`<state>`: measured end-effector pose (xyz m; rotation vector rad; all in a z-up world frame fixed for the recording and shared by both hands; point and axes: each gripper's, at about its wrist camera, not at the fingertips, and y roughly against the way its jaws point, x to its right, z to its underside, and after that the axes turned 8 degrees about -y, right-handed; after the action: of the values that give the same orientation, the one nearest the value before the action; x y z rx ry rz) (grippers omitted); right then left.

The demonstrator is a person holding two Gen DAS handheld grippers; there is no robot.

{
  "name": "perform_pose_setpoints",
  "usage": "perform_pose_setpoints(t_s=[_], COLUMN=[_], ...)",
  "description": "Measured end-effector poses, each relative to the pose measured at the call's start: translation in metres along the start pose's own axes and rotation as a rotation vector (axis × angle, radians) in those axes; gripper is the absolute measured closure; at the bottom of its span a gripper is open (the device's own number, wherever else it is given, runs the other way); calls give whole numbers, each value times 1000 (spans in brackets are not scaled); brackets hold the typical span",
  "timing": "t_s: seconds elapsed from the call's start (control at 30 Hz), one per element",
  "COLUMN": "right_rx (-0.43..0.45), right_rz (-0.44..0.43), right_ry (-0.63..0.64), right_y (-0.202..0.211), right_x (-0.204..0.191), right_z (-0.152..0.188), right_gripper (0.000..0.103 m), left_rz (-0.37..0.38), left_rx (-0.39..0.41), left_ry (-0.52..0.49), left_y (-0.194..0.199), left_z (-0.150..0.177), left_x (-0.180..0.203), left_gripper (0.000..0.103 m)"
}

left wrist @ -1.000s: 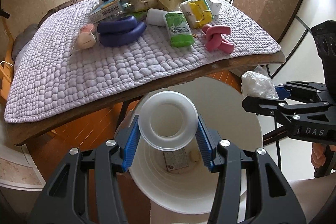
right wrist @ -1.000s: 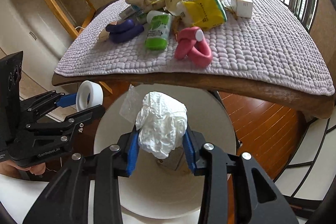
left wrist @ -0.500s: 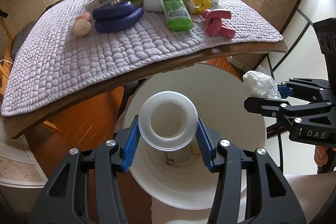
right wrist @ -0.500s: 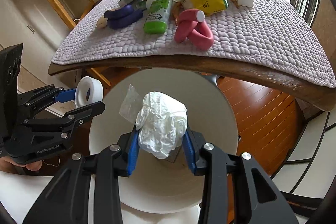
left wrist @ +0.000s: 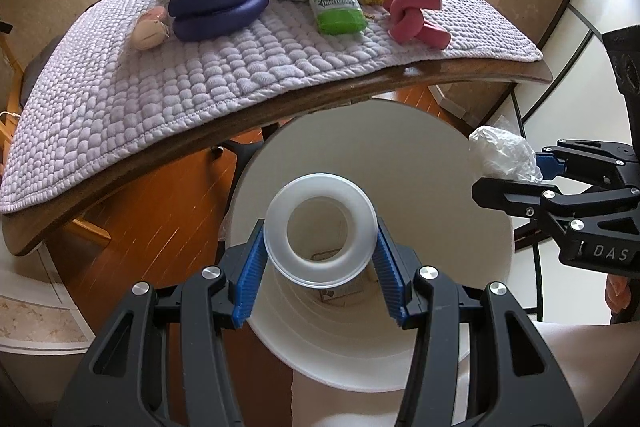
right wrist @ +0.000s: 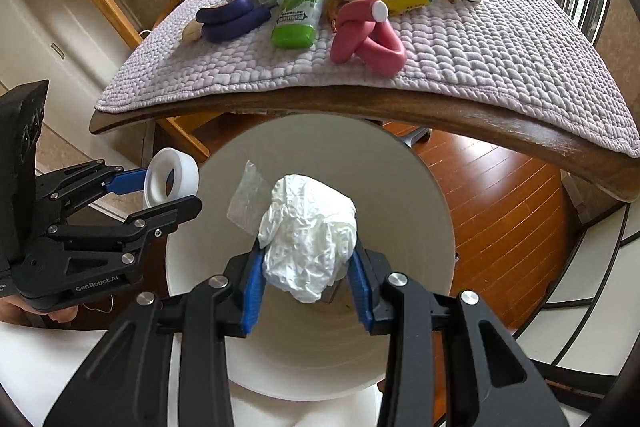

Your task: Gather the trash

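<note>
The left gripper point(left wrist: 320, 267) pinches a white tape roll point(left wrist: 321, 231) between its blue pads, above the open white bin point(left wrist: 440, 187). The roll's hole faces the camera, so its short axis points back along the fingers. In the right view the same roll point(right wrist: 171, 178) shows side-on, left of the bin. The right gripper point(right wrist: 308, 279) squeezes a crumpled white wad point(right wrist: 308, 239) over the bin's mouth; it is lumpy, a bit taller than wide. Only the right view shows a clear plastic scrap point(right wrist: 246, 201) on the bin's inner wall (the left view shows a card point(left wrist: 340, 291) at the bottom). Behind, more trash lies on the purple mat point(left wrist: 160, 99).
</note>
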<state>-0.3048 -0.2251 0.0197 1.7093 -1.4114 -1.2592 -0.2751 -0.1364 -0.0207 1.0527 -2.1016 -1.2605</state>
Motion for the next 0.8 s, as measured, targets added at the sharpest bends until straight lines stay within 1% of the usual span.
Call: perform_pose_setpoints(t_s=[0.8], right_rx=[-40], right_rz=[10], right_ry=[-15], right_y=[-27], right_x=[8], right_z=[11], right_gripper=[66], left_rz=[-8], left_rx=[-63], left_ry=[-12], left_y=[-29], left_z=[7], left_x=[9], left_gripper=[51])
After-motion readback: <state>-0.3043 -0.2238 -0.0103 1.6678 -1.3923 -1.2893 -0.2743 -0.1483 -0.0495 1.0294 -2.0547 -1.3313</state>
